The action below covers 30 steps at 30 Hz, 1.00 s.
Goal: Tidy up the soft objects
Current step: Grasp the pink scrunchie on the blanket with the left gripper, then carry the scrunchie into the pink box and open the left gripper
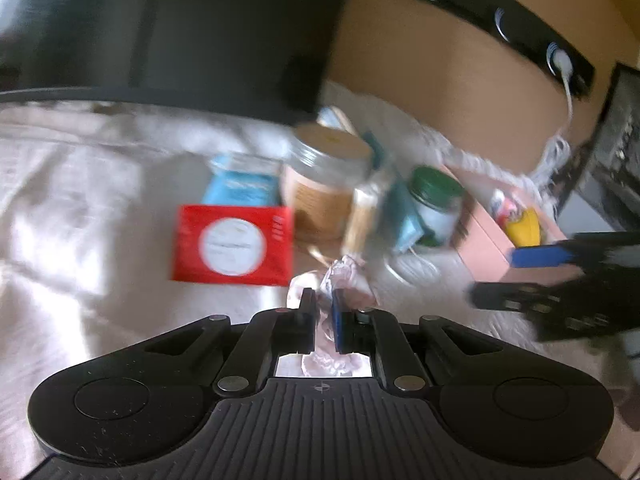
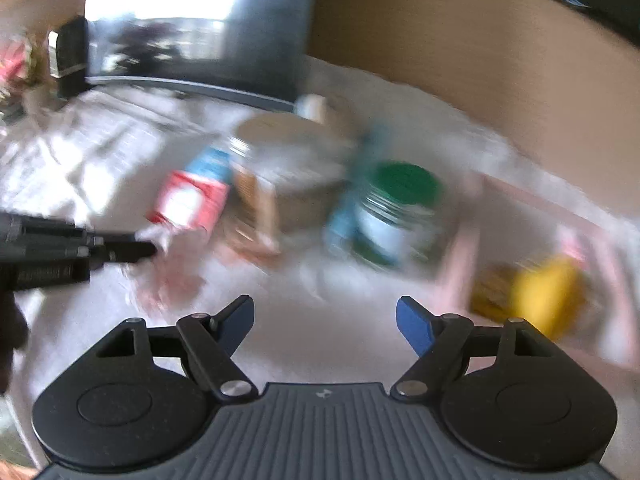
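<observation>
My left gripper point(image 1: 323, 300) is shut on a crumpled pale pink soft cloth point(image 1: 348, 284), which bulges out ahead of the fingers and below them. It holds the cloth just above the white bedspread point(image 1: 80, 208). In the right wrist view the left gripper point(image 2: 148, 249) shows at the left with the pink cloth point(image 2: 172, 276) under its tip. My right gripper point(image 2: 325, 320) is open and empty above the bedspread point(image 2: 328, 344). It shows at the right edge of the left wrist view point(image 1: 496, 276). A pink box point(image 1: 492, 244) holds a yellow soft object point(image 1: 524, 228).
A red packet point(image 1: 234, 245), a blue packet point(image 1: 240, 186), a large tan-lidded jar point(image 1: 324, 184) and a green-lidded jar point(image 1: 436, 204) stand in a cluster ahead. A dark screen point(image 1: 172, 28) stands behind, against an orange wall point(image 1: 440, 72). Both views are blurred.
</observation>
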Motion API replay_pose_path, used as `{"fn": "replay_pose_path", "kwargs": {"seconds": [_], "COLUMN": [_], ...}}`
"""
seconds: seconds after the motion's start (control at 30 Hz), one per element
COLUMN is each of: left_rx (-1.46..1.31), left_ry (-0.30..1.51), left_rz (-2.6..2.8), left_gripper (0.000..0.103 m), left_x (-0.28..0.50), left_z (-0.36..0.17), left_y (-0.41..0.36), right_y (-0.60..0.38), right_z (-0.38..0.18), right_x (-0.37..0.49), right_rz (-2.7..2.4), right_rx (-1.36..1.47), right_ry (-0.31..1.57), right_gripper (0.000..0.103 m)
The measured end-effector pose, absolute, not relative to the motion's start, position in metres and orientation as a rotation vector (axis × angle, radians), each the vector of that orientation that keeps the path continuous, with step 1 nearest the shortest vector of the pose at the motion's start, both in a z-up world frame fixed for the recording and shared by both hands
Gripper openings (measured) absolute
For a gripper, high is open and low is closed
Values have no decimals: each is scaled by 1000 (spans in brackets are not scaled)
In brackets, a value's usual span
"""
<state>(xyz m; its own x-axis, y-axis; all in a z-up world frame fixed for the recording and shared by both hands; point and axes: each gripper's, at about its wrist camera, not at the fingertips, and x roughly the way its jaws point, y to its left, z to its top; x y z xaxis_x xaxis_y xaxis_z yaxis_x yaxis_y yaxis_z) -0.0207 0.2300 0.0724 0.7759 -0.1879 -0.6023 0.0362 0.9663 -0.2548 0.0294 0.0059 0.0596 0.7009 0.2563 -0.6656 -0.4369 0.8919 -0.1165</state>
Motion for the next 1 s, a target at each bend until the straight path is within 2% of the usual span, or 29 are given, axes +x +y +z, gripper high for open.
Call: {"fn": "replay_pose_path", "kwargs": {"seconds": [0.2, 0.3, 0.4, 0.5, 0.73, 1.0], "left_rx": [-271, -286, -305, -309, -276, -189], "left_ry": [661, 671, 680, 688, 685, 741], "left_rz": [-58, -38, -17, -27, -107, -382], "left_gripper": [11, 11, 11, 11, 11, 11], "left_x": [-50, -60, -67, -69, -59, -34], "left_z": [86, 85, 79, 78, 82, 83], "left_y": [259, 268, 274, 275, 249, 172], "right_y": [61, 75, 80, 78, 39, -49], "right_z": [32, 19, 10, 7, 38, 77], "right_x": [82, 100, 109, 107, 53, -27], "right_rz": [430, 395, 370, 363, 410, 287], "right_rx": [-211, -191, -200, -198, -186, -208], "right_ry": [767, 803, 831, 853, 818, 694], "right_gripper": [79, 73, 49, 41, 39, 39]}}
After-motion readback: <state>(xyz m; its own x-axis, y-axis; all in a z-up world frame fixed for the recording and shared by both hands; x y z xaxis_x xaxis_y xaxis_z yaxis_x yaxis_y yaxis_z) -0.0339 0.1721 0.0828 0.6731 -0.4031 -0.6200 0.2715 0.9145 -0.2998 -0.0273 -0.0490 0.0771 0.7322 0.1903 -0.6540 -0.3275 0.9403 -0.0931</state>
